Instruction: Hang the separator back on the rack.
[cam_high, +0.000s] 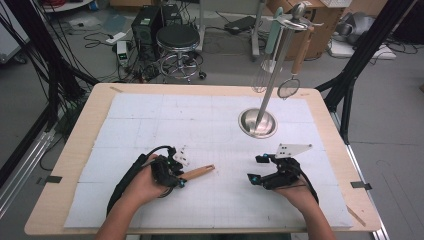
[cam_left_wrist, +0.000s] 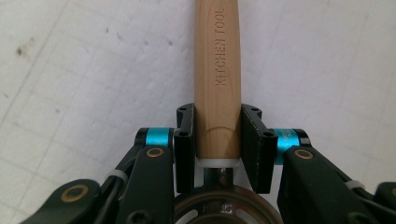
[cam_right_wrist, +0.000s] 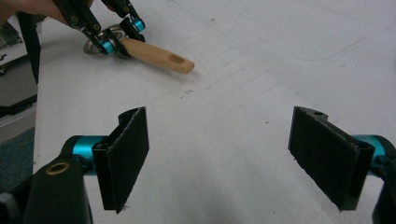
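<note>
A kitchen tool with a light wooden handle (cam_high: 200, 172) (cam_left_wrist: 217, 56) (cam_right_wrist: 156, 56) lies on the white mat at the front left. My left gripper (cam_high: 180, 177) (cam_left_wrist: 217, 116) (cam_right_wrist: 119, 35) is shut on the handle near its metal end, with both pads pressed against the wood. A round metal part (cam_right_wrist: 95, 46) of the tool shows beneath that gripper. Over the mat at the front right, my right gripper (cam_high: 254, 169) (cam_right_wrist: 219, 154) stands open, with nothing between its fingers. It points toward the left gripper.
A utensil stand with a round metal base (cam_high: 257, 122) and a tall pole stands at the back right of the mat (cam_high: 150, 115). A whisk (cam_high: 260, 80) and a small strainer (cam_high: 288, 87) hang from it. A stool (cam_high: 177, 37) stands beyond the table.
</note>
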